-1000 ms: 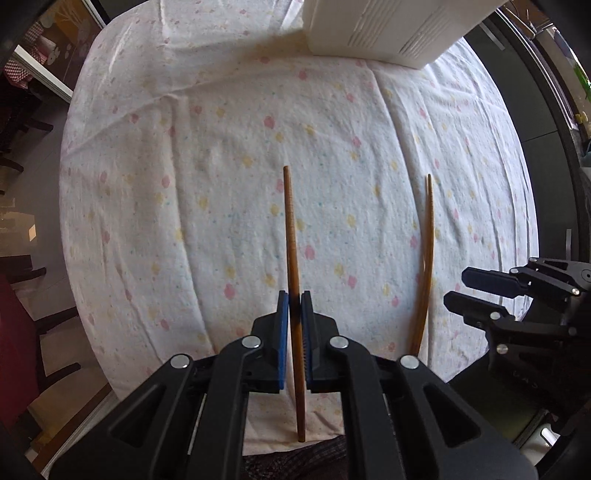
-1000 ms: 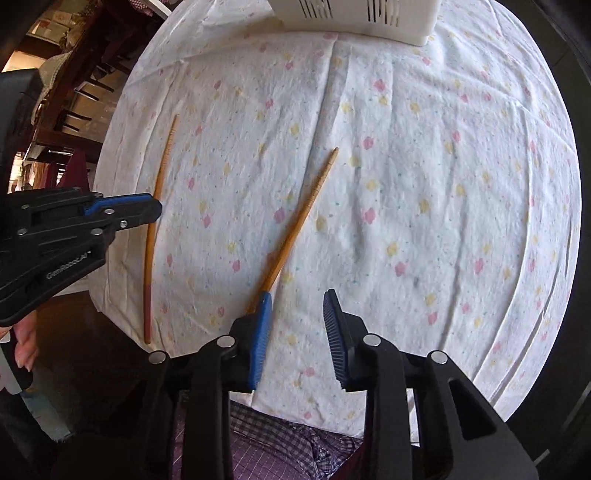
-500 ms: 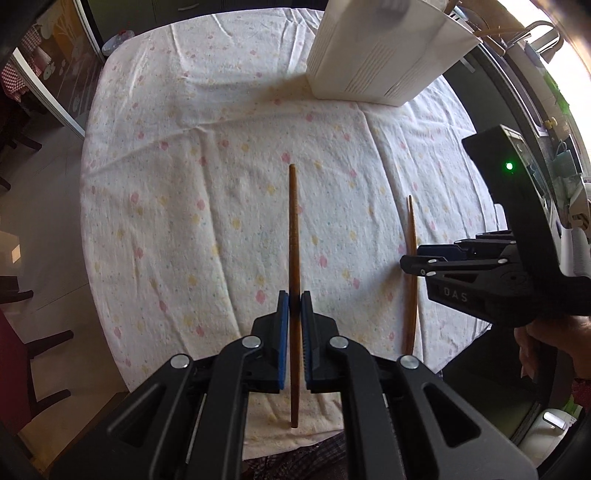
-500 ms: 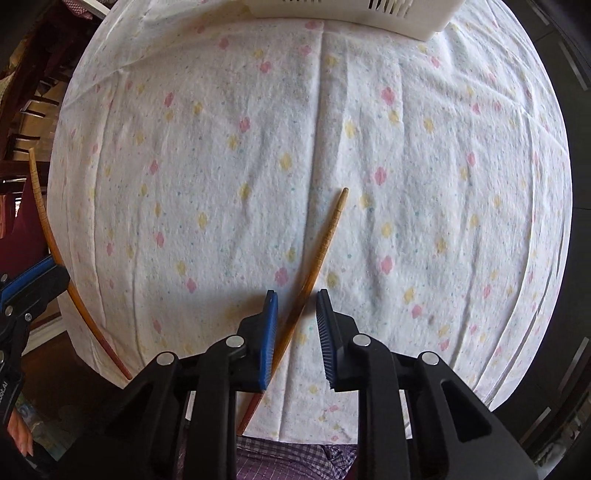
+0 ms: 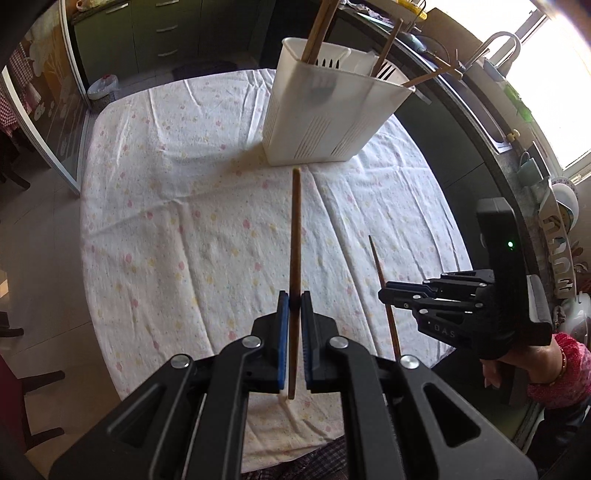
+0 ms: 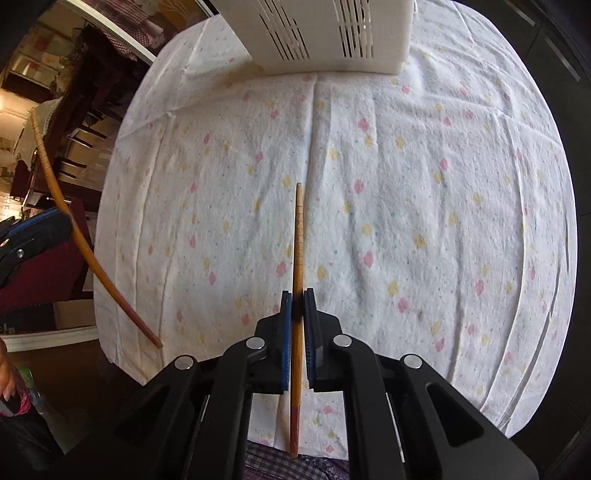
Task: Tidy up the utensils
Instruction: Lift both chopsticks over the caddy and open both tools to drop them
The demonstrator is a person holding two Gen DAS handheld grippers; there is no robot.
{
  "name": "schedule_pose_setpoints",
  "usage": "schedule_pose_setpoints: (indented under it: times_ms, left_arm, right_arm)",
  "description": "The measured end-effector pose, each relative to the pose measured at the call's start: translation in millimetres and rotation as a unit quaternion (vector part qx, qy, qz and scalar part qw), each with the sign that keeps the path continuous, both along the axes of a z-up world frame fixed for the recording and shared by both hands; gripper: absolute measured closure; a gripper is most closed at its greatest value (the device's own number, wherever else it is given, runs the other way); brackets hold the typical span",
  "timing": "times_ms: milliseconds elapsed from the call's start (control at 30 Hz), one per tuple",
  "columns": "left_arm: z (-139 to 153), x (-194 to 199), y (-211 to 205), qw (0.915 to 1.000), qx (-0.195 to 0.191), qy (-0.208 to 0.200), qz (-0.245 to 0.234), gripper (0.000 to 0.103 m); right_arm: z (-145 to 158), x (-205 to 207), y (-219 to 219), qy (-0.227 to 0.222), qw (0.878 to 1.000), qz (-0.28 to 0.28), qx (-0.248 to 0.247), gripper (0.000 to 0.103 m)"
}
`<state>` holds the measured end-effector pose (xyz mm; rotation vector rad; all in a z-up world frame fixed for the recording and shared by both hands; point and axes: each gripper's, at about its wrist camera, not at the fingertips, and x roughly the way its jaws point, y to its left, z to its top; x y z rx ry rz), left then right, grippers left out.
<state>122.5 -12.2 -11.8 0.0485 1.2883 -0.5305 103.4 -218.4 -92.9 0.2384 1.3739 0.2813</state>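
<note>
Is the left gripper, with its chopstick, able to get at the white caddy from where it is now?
Probably yes. Only bare cloth lies between the left gripper and the caddy, and the right gripper stays off to the side.

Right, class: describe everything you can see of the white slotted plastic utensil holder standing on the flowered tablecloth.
The white slotted plastic utensil holder is a tall, rectangular tub with thin, slightly translucent walls and vertical vent slots in its lower part. It stands upright at the far side of the flowered tablecloth. Wooden sticks and a fork stick out of its open top. Neither gripper touches it.
</note>
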Motion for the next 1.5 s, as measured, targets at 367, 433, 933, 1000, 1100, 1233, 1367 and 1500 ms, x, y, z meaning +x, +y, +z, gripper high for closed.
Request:
schedule_pose_setpoints:
  times_ms: [367, 433, 933, 1000, 1100, 1233, 1367, 1500]
  left_arm:
    - [109, 18, -45, 0.9905, -0.038, -0.132, -0.002, 0.096]
    - [125, 22, -55, 0.9877, -0.033, -0.153, -0.002, 0.096]
    - [192, 52, -90, 0.9734, -0.024, -0.228, 0.009, 0.096]
    - [197, 56, -91, 0.9713, -0.024, -0.236, 0.013, 0.096]
    - [203, 62, -94, 0.9686, -0.022, -0.247, 0.017, 0.096]
    - [205, 73, -96, 0.9675, -0.021, -0.251, 0.021, 0.096]
    - [203, 83, -98, 0.9653, -0.019, -0.259, 0.024, 0.096]
    - [195, 95, -101, 0.9656, -0.009, -0.259, 0.026, 0.096]
  right_arm:
    - [123, -25, -75, -0.243, 0.966, -0.054, 0.075, 0.096]
    - [139, -28, -85, -0.268, 0.959, -0.054, 0.075, 0.096]
    - [267, 11, -87, -0.368, 0.928, -0.048, 0.041, 0.096]
    - [280, 18, -86, -0.378, 0.924, -0.05, 0.034, 0.096]
    - [294, 28, -86, -0.391, 0.919, -0.055, 0.021, 0.096]
    - [304, 45, -83, -0.398, 0.915, -0.061, 0.004, 0.096]
    - [295, 65, -82, -0.389, 0.919, -0.066, -0.008, 0.096]
    - [276, 83, -80, -0.375, 0.925, -0.062, -0.017, 0.096]
